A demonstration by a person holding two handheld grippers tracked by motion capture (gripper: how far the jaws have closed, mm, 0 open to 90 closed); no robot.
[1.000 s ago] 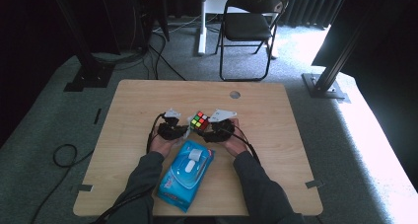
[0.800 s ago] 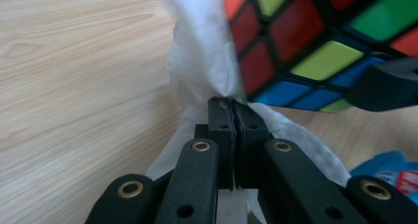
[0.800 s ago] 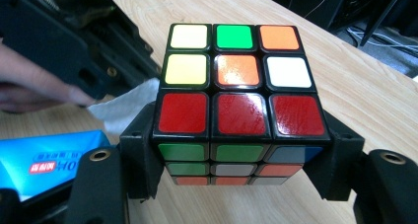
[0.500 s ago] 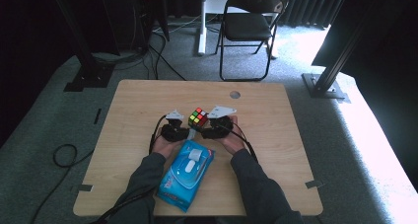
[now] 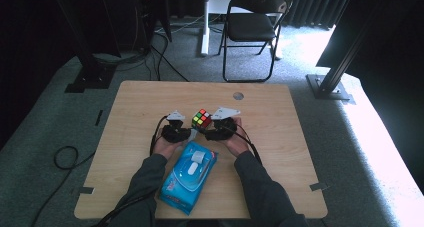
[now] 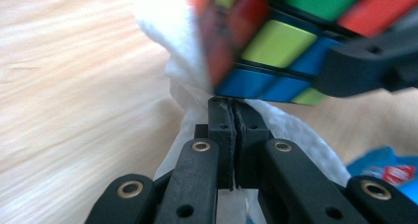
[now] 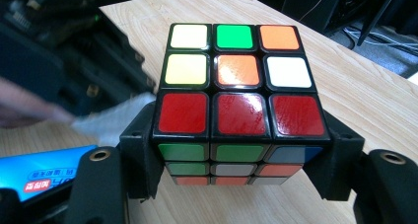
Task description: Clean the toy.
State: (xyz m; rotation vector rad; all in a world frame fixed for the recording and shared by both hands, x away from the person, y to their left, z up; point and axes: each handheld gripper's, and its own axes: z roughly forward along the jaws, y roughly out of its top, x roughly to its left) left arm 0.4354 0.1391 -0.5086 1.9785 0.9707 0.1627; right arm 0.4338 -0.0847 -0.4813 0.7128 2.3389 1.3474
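Multicoloured plastic puzzle cube clamped between the jaws of the right gripper, held near the middle of the pale wooden desk.
Pinched in the left gripper, jaws pressed together on it: a white tissue wipe, touching the cube's side. Nearer the desk's front edge, between the forearms, lay a blue plastic wipes packet.
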